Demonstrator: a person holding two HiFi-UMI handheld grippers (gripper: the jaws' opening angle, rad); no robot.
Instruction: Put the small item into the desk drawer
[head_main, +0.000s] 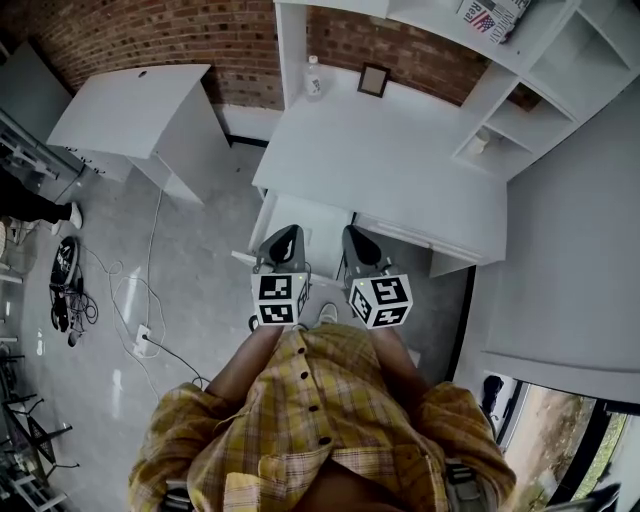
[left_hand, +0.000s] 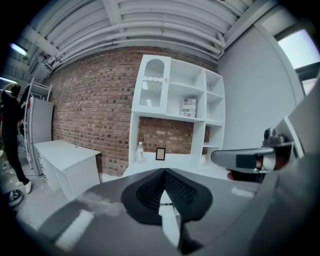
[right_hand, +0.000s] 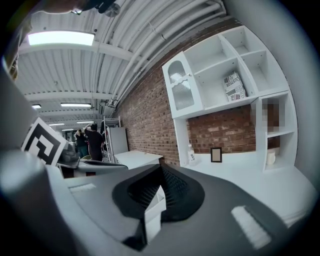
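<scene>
The white desk (head_main: 400, 170) stands before me against a brick wall. On it are a clear bottle (head_main: 313, 76) and a small picture frame (head_main: 374, 80). A white drawer box (head_main: 305, 215) juts out below the desk's front edge. In the low shelf cubby at the desk's right sits a small white item (head_main: 478, 143), also in the right gripper view (right_hand: 270, 157). My left gripper (head_main: 290, 234) and right gripper (head_main: 352, 234) hang side by side over the drawer, near my body. The left gripper (left_hand: 164, 171) and the right gripper (right_hand: 160, 167) each have their jaws together, with nothing between them.
A white shelf unit (head_main: 525, 95) rises at the desk's right, with a printed booklet (left_hand: 188, 107) on it. A second white desk (head_main: 140, 105) stands to the left. Cables (head_main: 135, 300) lie on the grey floor. People (right_hand: 92, 140) stand far off at the left.
</scene>
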